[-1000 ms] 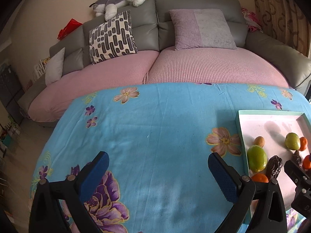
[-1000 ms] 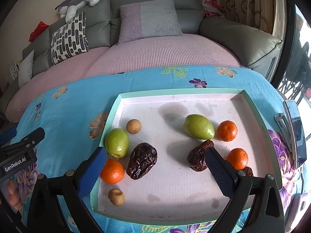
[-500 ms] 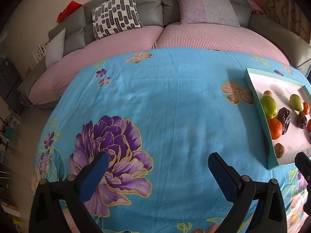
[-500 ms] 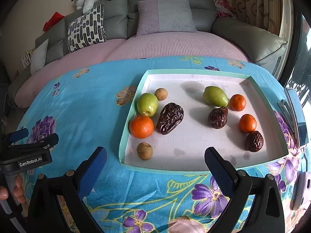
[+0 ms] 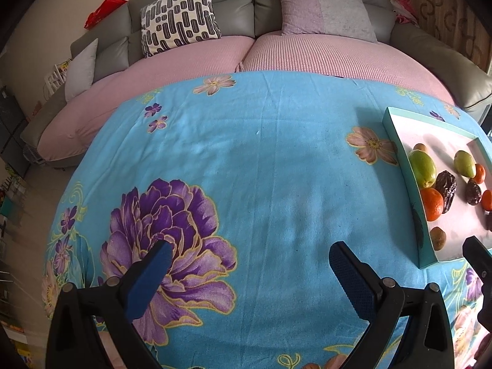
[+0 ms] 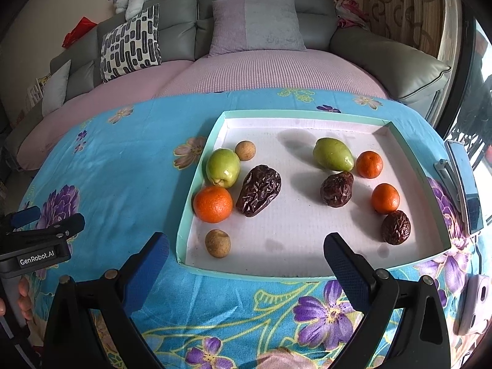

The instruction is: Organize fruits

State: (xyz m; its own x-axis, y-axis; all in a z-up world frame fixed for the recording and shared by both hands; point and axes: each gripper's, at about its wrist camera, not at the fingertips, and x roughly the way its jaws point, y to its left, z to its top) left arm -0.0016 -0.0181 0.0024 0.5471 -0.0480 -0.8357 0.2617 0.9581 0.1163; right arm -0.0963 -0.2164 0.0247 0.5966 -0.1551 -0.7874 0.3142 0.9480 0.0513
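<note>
A teal-rimmed white tray (image 6: 196, 181) lies on the blue floral cloth and holds the fruit. On its left side sit a green fruit (image 6: 222, 168), a large orange (image 6: 212, 204), a big dark date (image 6: 259, 190) and two small brown longans (image 6: 245, 150). On its right side are another green fruit (image 6: 332, 154), two small oranges (image 6: 369, 164) and two dates (image 6: 336, 188). My right gripper (image 6: 246, 256) stands open and empty over the tray's near edge. My left gripper (image 5: 248, 266) is open and empty over bare cloth, with the tray (image 5: 396, 141) far to its right.
A phone (image 6: 464, 184) on a stand and a pink device (image 6: 473, 304) lie right of the tray. A grey sofa (image 6: 384, 58) with pink covers and cushions curves behind the table. A hand (image 6: 23, 289) holds the left gripper's body at the left edge.
Both grippers have pulled back toward the table's near edge over the last second. The tray now sits farther from the right gripper. No fruit has moved.
</note>
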